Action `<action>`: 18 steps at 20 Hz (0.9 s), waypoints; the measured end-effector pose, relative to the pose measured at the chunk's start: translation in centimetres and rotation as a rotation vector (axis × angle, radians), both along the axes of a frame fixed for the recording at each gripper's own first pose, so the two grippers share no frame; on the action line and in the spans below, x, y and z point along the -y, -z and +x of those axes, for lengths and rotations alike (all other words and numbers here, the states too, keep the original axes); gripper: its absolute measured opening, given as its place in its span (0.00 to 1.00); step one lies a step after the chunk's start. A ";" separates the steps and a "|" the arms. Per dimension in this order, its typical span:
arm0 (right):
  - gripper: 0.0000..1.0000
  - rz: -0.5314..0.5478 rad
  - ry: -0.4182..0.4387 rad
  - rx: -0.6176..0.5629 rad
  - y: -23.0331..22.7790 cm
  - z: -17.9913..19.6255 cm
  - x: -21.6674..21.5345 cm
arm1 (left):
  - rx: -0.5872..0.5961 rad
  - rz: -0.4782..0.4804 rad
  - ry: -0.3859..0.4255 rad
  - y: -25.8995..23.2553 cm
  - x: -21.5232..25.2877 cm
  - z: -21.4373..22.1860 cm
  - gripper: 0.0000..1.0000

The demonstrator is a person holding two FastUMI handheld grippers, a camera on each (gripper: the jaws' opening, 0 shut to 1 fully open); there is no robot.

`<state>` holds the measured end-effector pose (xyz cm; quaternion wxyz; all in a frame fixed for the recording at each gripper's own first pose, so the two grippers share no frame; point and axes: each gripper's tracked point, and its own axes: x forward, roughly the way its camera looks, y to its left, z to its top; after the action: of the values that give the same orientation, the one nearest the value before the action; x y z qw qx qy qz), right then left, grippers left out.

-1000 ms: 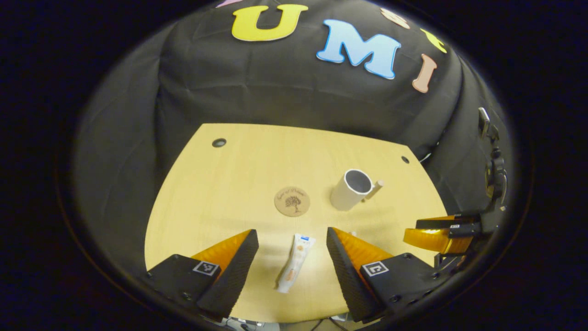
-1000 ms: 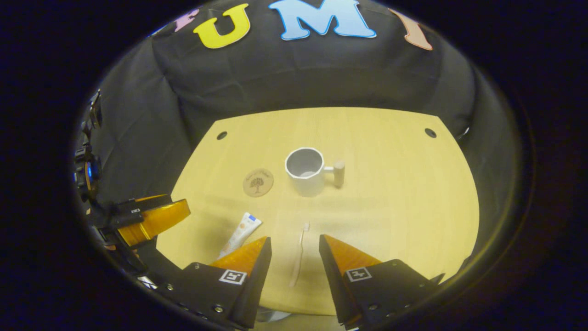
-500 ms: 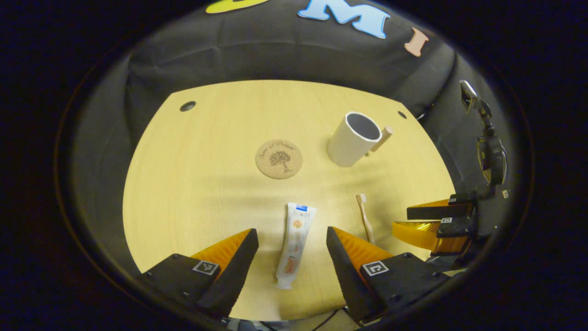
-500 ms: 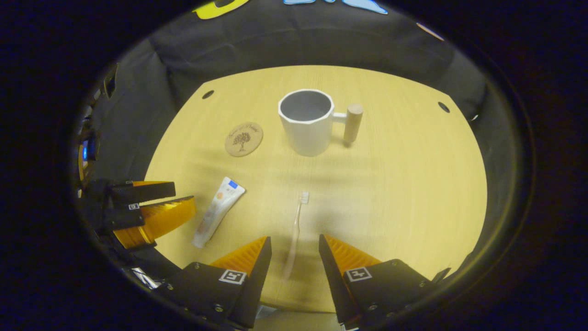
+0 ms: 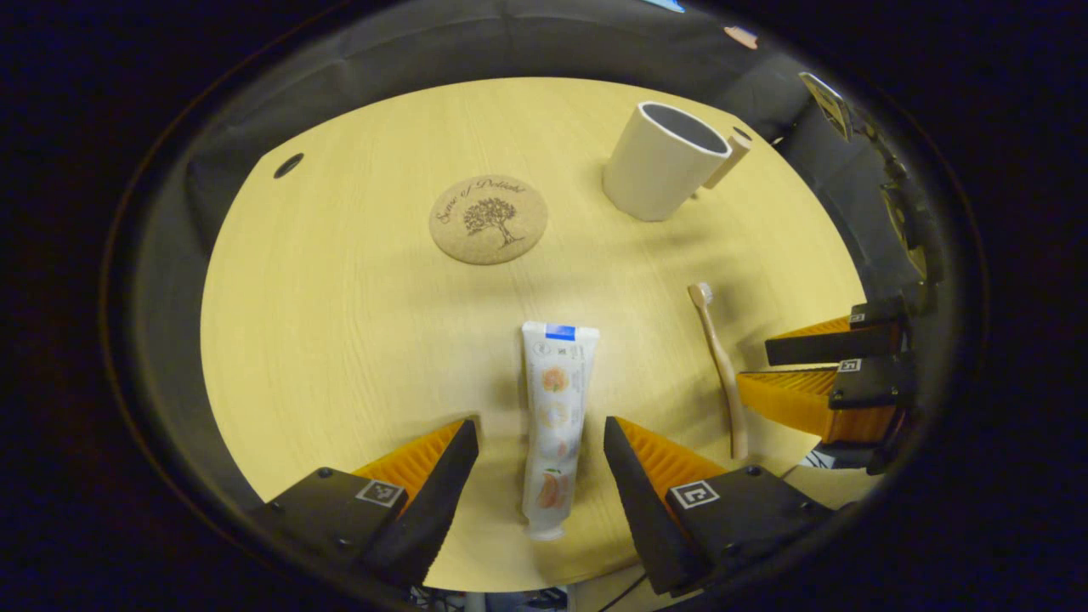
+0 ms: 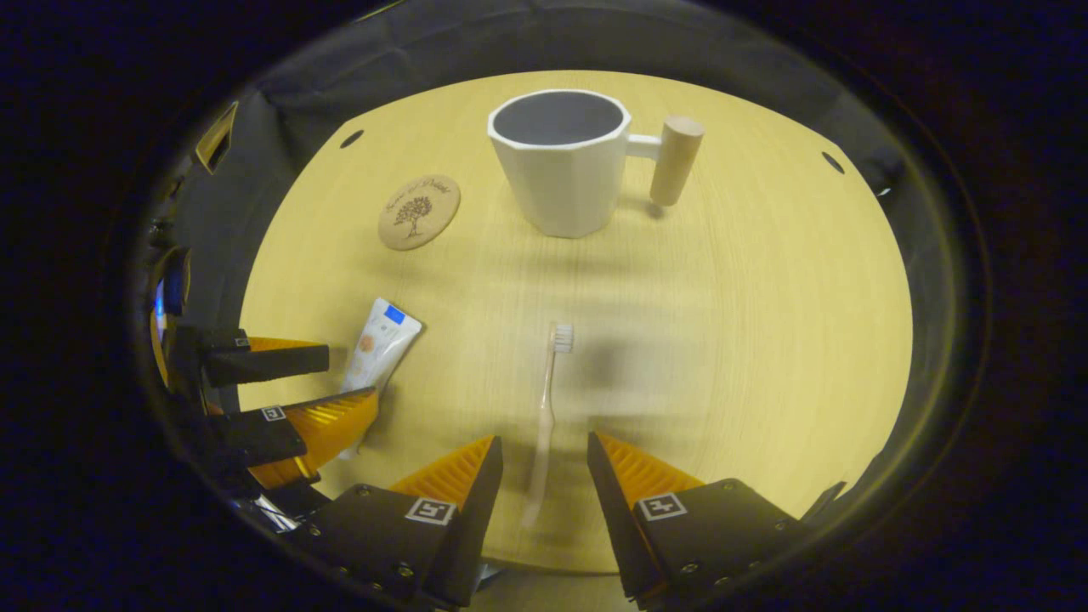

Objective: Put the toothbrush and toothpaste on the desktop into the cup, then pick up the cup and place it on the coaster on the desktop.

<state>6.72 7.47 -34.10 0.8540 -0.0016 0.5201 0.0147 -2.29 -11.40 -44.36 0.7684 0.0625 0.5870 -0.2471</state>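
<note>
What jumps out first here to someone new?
The white faceted cup with its wooden peg handle, upright and empty at the far side of the yellow desktop, with the cork coaster bare to its left. Nearer, each open gripper straddles its target: the left gripper has the toothpaste tube lying between its fingers, and the right gripper has the toothbrush handle between its own, neither pressed.

Bare desktop [image 6: 765, 323] lay open right of the toothbrush [image 6: 545, 416] and between it and the cup [image 6: 561, 166]. The toothpaste [image 5: 554, 416] and toothbrush lay near each other, the left gripper [image 6: 340, 387] crowding that gap (fingers spread). The coaster [image 5: 488, 219] stood apart, uncovered
</note>
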 end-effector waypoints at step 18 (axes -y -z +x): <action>0.03 -0.062 0.062 -0.036 2.2 -0.1 2.3 | -0.055 0.141 -0.136 1.8 -1.4 0.6 0.35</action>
<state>6.65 5.14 -36.28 0.8441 -0.0116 0.5353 -0.0281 -1.69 -10.00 -46.13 0.7606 0.0697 0.6269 -0.1541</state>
